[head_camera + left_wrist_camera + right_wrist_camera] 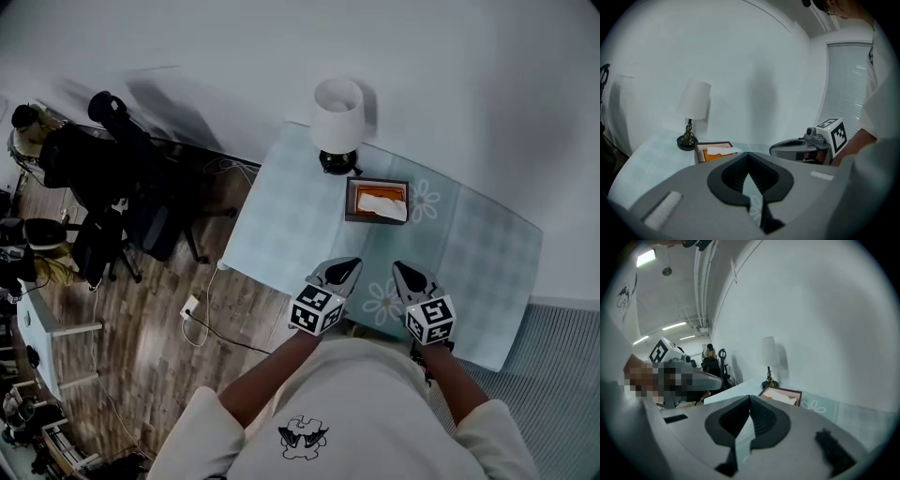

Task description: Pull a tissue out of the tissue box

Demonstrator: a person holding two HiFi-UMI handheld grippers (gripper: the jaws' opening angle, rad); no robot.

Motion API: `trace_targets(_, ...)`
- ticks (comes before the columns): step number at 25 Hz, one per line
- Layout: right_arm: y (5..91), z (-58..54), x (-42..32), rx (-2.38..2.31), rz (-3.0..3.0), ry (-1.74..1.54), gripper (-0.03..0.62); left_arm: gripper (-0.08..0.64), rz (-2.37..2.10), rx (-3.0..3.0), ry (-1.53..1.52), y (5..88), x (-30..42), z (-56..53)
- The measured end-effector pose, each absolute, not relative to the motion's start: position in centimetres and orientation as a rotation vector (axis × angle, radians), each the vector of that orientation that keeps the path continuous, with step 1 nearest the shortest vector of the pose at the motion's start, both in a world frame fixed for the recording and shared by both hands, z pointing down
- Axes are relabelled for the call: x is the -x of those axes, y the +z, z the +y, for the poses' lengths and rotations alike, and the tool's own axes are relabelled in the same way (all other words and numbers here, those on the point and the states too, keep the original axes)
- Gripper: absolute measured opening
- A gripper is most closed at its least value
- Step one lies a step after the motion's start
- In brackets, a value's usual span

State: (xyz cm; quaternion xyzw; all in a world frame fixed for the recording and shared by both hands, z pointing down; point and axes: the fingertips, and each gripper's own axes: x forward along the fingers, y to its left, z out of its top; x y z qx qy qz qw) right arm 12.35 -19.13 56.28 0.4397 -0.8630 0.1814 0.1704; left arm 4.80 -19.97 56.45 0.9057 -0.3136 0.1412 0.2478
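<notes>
Overhead, left claw (352, 266) and right claw (401, 270) closed, empty — ceiling lights (675, 326) only in right gripper view.

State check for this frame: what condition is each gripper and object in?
left gripper: shut, empty, short of the tissue box
right gripper: shut, empty, short of the tissue box
tissue box: upright, open top, untouched
tissue: lying in the box, not pulled out
lamp: upright

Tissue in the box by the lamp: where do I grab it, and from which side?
Pinch the loose white tissue where it lies crumpled over the open top of the box. Probably come down from above on the near side; the lamp crowds the far side. The left claw and right claw are shut, so open one first.
</notes>
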Motion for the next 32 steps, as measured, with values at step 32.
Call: trace_targets(32,66.6,-31.5,-14.9,-1.089,-2.096,0.234,0.149,0.006,-0.78,-2.291,0.651,66.4,-6.8,-30.0)
